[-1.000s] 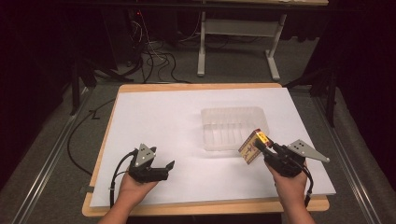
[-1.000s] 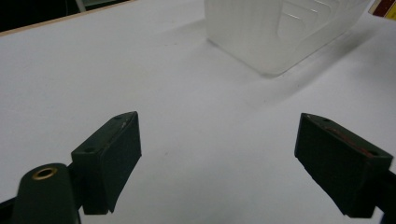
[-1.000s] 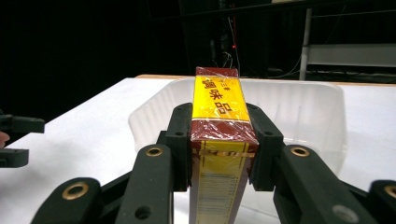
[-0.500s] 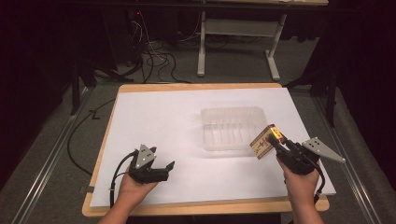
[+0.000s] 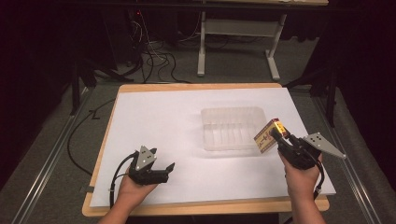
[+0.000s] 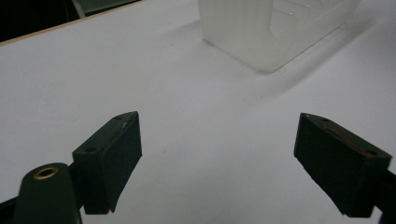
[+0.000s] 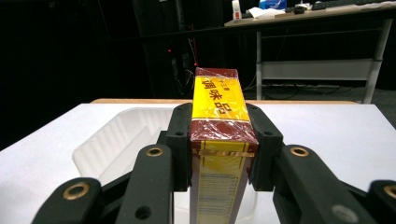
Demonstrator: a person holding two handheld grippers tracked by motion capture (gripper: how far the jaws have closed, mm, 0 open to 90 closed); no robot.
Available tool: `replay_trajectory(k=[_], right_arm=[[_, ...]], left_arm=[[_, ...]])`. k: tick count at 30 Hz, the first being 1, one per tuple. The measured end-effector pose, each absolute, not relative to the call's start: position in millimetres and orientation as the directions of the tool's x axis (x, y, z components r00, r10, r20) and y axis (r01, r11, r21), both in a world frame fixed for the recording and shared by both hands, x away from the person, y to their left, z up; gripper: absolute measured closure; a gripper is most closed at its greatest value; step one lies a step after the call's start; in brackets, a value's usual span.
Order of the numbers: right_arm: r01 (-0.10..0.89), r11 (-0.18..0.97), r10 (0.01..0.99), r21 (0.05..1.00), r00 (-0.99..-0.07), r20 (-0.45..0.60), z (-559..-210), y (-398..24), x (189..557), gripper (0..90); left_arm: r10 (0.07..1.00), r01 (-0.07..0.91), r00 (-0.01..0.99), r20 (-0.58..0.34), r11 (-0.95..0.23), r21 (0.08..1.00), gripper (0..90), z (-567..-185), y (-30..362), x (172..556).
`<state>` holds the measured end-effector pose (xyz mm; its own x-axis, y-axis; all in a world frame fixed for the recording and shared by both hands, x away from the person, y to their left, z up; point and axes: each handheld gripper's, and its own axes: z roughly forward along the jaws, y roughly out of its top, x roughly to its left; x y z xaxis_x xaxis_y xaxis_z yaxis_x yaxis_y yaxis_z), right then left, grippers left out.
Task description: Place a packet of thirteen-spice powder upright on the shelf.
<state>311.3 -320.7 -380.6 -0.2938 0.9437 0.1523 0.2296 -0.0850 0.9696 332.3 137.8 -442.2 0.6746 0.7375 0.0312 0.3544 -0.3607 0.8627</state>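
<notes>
1 seasoning box (image 5: 267, 136), 1 clear plastic tray (image 5: 232, 128), 2 grippers: right hand-held gripper (image 5: 281, 138) clamps box above tray's right edge, long axis tilted up-left; left hand-held gripper (image 5: 164, 170) open, empty, low over desk (image 5: 159, 116)

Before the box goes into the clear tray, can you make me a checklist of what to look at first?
1. Box held tight: ok. The right gripper has both jaws pressed on the sides of the yellow and red box.
2. Tray free of other things: ok, as far as it shows. The clear tray looks empty in the high view.
3. Box close to the tray: ok. It hangs just off the tray's right edge, not yet over it.
4. Other hand out of the way: ok. The left gripper sits open near the front of the table, apart from the tray.
5. Box fits the tray: cannot tell for sure.
</notes>
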Motion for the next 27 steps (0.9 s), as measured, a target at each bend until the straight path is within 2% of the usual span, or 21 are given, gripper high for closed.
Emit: replay_trajectory(k=[27], right_arm=[[0.212,-0.057,0.97,0.976,-0.22,0.105,-369.0,-314.6,347.6,68.2]], left_arm=[[0.728,0.339,0.685,0.03,-0.355,0.871,16.5,-441.4,138.2,330.4]])
